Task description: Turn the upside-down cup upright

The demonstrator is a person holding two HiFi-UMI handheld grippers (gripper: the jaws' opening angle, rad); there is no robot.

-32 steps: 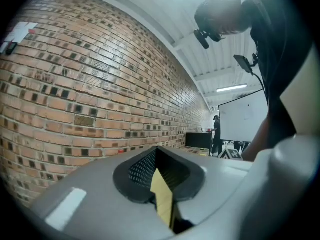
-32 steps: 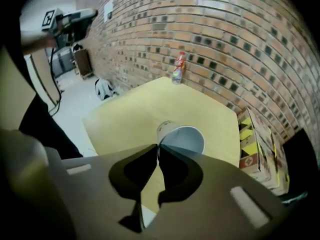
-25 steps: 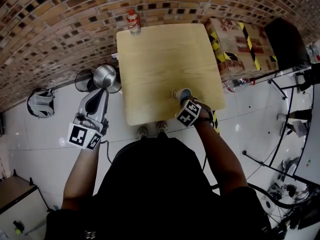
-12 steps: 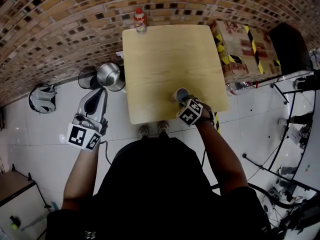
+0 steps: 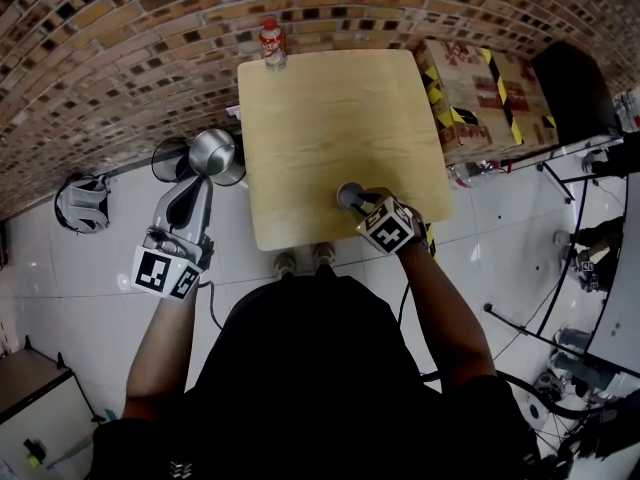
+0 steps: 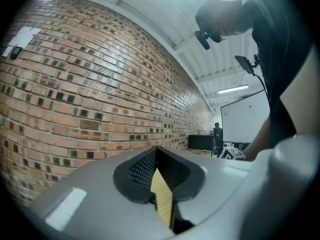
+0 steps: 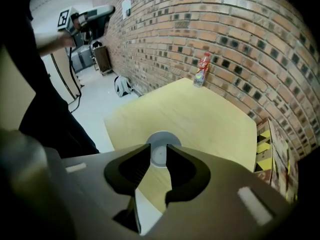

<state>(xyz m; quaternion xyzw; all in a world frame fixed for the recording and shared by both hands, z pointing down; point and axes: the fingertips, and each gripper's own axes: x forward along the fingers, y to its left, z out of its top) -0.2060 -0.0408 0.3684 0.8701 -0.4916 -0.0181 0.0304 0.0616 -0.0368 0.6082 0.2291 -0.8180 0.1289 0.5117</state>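
- Your right gripper (image 7: 159, 147) has lifted off the cup (image 7: 160, 155); its jaws have just been opening and are now spread.
- The cup stands on the table (image 5: 330, 108).
- Your left gripper (image 6: 157, 149) is pressed together.

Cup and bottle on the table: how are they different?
The cup is plain grey; the bottle is red and white with a red cap. The cup sits near the table's near edge, the bottle at the far edge by the brick wall. Both rest on the wooden table.

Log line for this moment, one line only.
right tool: jaws just been opening, cup in gap, not gripped | cup: on table, seemingly mouth-up | left tool: shut, empty, beside table
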